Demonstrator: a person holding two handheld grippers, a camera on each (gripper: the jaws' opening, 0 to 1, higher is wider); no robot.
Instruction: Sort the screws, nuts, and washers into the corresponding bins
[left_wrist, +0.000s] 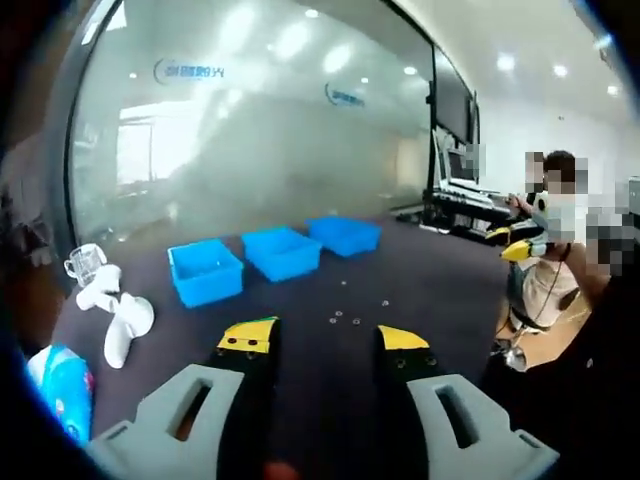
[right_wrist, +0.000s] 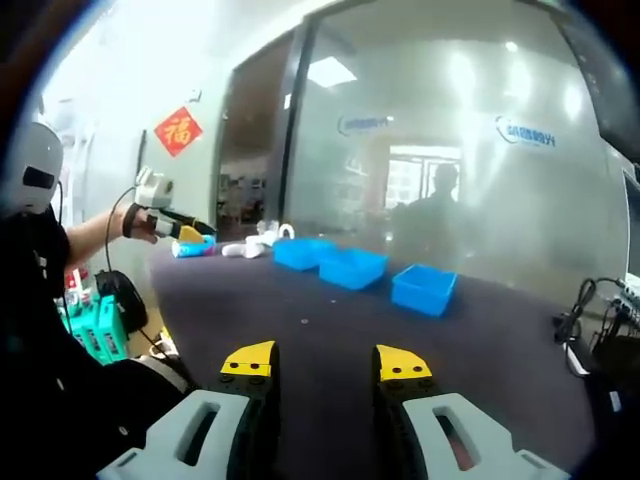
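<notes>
Screws, nuts and washers (left_wrist: 352, 313) lie scattered on the dark table (left_wrist: 440, 290) at 12 o'clock of the left gripper (left_wrist: 325, 340), jaws apart and empty; three blue bins (left_wrist: 282, 252) wait beyond, lined up for sorting. Right gripper view: right gripper (right_wrist: 325, 362) likewise spread, bins (right_wrist: 346, 267) at 12 o'clock.

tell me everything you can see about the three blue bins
The three blue bins are open-topped, rectangular and look like plastic. They stand upright in a row on the dark table, set close side by side near the frosted glass wall. In the left gripper view, small hardware pieces lie on the table in front of them, apart from them. No contents are visible inside from these angles. Neither gripper touches them.
</notes>
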